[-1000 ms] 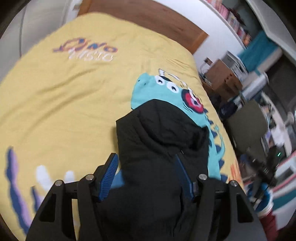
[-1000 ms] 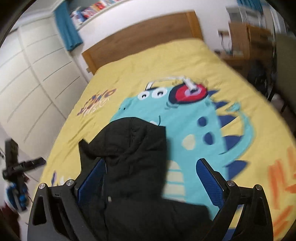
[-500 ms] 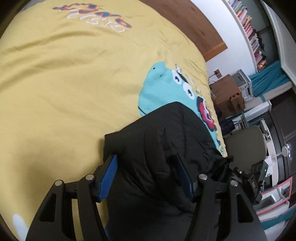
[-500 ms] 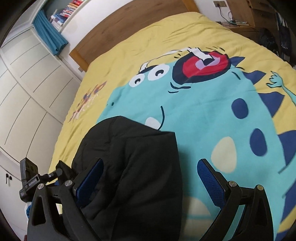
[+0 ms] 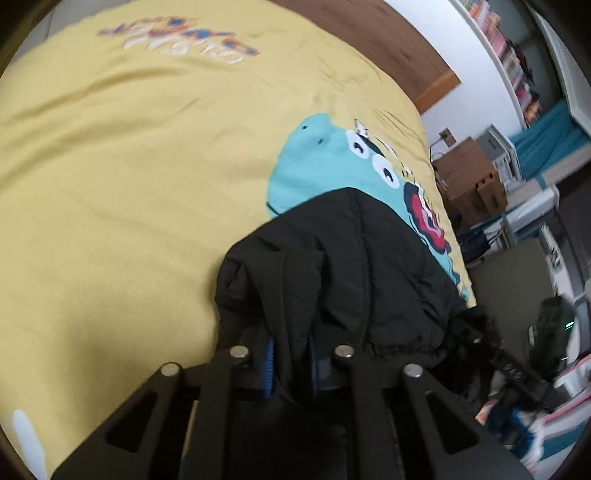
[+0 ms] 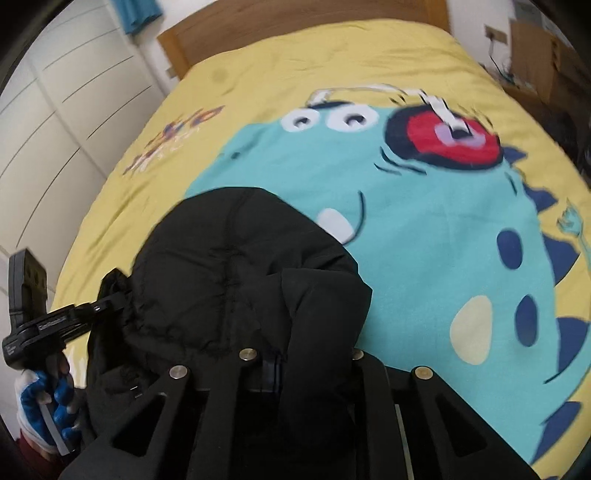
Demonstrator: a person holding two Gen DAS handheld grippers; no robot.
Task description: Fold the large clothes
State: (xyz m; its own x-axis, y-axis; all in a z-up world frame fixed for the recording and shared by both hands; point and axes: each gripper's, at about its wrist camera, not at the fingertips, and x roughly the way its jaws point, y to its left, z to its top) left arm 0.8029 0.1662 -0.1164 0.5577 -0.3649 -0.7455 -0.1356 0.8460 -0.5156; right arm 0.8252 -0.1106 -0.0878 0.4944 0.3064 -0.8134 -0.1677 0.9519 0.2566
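Note:
A black padded jacket point(image 5: 369, 266) lies bunched on the yellow dinosaur bed cover point(image 5: 129, 184). In the left wrist view my left gripper point(image 5: 291, 354) has its jaws closing tight on a raised fold of the jacket's near left edge, the blue pads point(image 5: 269, 369) pressing the fabric. In the right wrist view the jacket point(image 6: 229, 266) fills the near middle. My right gripper point(image 6: 310, 363) has its jaws closing on a thick fold at the jacket's near right side, and the cloth hides one pad. The left gripper point(image 6: 110, 306) shows at the jacket's left edge.
The bed cover point(image 6: 443, 221) spreads wide beyond the jacket up to a wooden headboard point(image 6: 295, 22). White wardrobe doors point(image 6: 55, 110) stand left of the bed. Cardboard boxes point(image 5: 469, 181) and shelves crowd the right side. A gloved hand point(image 6: 40, 406) holds the left gripper.
Both grippers came down and forward onto the jacket. Their jaws, wide apart in the earlier frames, have closed on folds of black fabric.

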